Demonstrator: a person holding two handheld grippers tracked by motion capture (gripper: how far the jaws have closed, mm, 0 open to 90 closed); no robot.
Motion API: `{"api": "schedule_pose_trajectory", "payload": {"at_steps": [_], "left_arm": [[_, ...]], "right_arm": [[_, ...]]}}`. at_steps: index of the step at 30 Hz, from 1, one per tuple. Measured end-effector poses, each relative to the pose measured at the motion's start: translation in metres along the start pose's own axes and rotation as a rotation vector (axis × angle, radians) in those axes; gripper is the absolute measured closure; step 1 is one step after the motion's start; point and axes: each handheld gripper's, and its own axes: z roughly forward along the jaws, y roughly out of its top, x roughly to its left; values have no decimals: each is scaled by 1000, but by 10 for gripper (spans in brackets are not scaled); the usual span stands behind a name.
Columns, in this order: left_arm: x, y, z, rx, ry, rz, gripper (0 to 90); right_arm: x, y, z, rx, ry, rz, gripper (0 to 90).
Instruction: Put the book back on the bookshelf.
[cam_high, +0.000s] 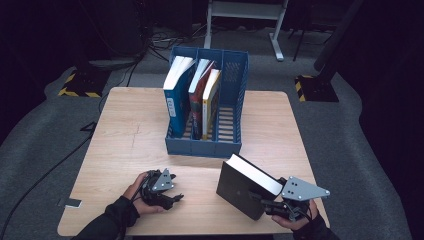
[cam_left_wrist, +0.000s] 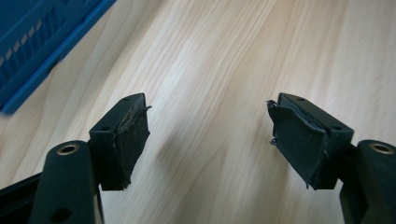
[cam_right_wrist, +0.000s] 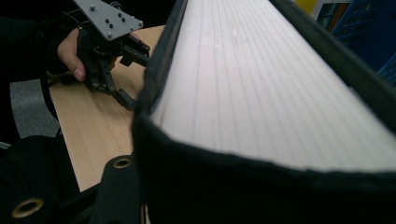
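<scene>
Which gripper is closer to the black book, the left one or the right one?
Right. The right gripper holds the black book tilted up near the table's front edge, its fingers shut on it. The left gripper sits open and empty, apart from the book.

Black book (cam_right_wrist: 280, 93) hides right tool's pads; blue rack (cam_left_wrist: 42, 46) cut off.

My sleeves (cam_high: 112, 220) are black. Both grippers are black; my right gripper (cam_high: 272, 202) carries a grey three-cornered plate (cam_high: 302, 189) with dark screw holes.
</scene>
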Motion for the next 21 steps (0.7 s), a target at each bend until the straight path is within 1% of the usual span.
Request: {"api": "schedule_pose_trajectory", "payload": {"at_steps": [1,3,5,7,10,12,15,18,21], "left_arm": [[2,-4,-2,7,3,-7,275],[5,-10,-6,-1,4,-31,276],[6,-12,-8,2,3,-36,274],[9,-16,-9,-2,-3,-61,266],[14,-21,-8,-15,-37,-114,249],[15,-22,-7,-25,-36,-117,224],[16,-22,-6,-31,-36,-115,208],[16,-22,-5,-32,-36,-117,202],[16,-21,-5,-30,-36,-114,198]], "right_arm": [[-1,0,-1,-2,2,2,505],[-1,-1,-1,-1,2,7,506],[-1,-1,-1,-3,1,7,506],[-1,0,-1,0,0,15,511],[-1,0,-1,5,2,25,519],[-1,1,-1,6,5,25,524],[0,1,0,-12,-13,32,530],[2,3,1,-17,-18,19,533],[5,6,2,-9,-17,0,535]]}}
